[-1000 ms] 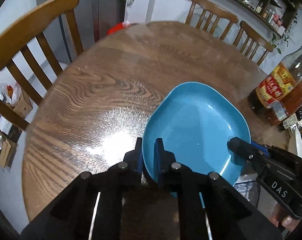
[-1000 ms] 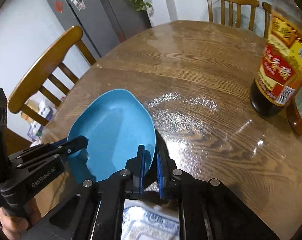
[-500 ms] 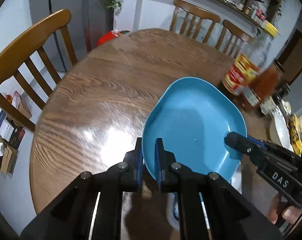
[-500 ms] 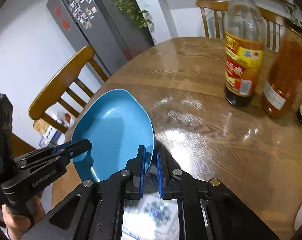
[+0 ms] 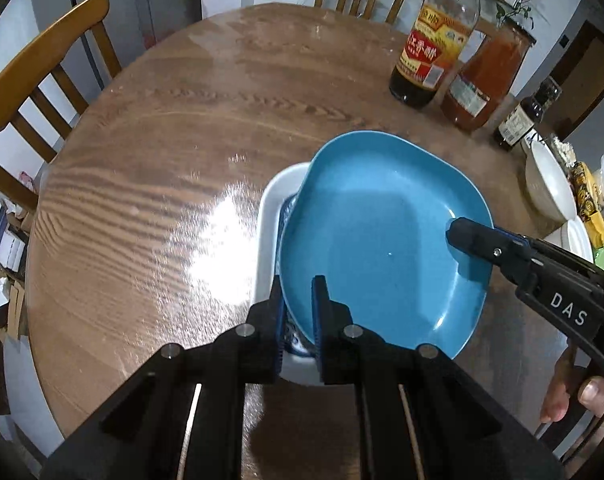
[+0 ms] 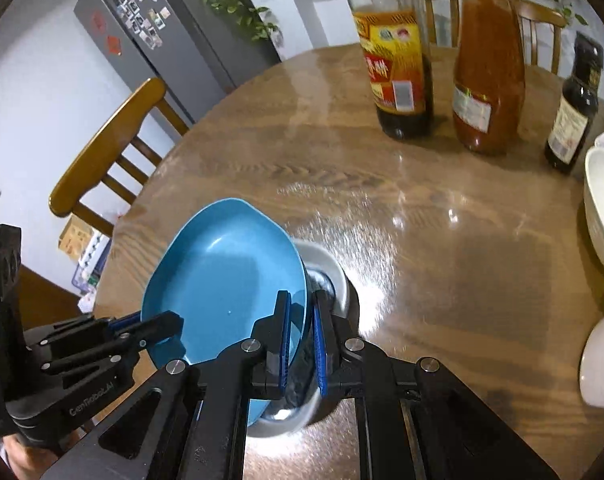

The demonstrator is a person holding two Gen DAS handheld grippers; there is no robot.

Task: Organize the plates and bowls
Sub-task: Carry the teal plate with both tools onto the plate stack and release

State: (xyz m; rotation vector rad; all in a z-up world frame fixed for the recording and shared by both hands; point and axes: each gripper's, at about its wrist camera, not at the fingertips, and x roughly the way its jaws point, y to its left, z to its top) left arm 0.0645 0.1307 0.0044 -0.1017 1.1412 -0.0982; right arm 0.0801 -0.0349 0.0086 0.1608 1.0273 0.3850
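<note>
Left wrist view. Item: blue plate (image 5: pixel 381 248), squarish with rounded corners, held over a white dish (image 5: pixel 272 216) with a blue pattern inside; whether the two touch cannot be told. Left gripper (image 5: pixel 298 312): jaws clamped on the plate's near rim, one finger inside, one outside. Right gripper (image 5: pixel 465 238): enters from the right, fingers pinching the plate's right rim. Support: round wooden table (image 5: pixel 162 152). Beyond the plate: dark sauce bottle (image 5: pixel 429 52), jar of orange-red sauce (image 5: pixel 485 80) just beside it, small dark bottle (image 5: pixel 521 116) further right. White bowl (image 5: pixel 549 184) near the table's right edge. Wooden chair (image 5: pixel 38 76) at left.

Right wrist view. Blue plate (image 6: pixel 226 276) tilted, its right part over the white dish (image 6: pixel 333 276). Right gripper (image 6: pixel 300 336): jaws closed on the plate's near right rim. Left gripper (image 6: pixel 162 324): fingers gripping the plate's left rim. Same table (image 6: pixel 441 240); dark sauce bottle (image 6: pixel 397 60), jar (image 6: pixel 487 72) and small dark bottle (image 6: pixel 575 112) stand in a row at the far side. White bowl (image 6: pixel 601 208) at right edge.
</note>
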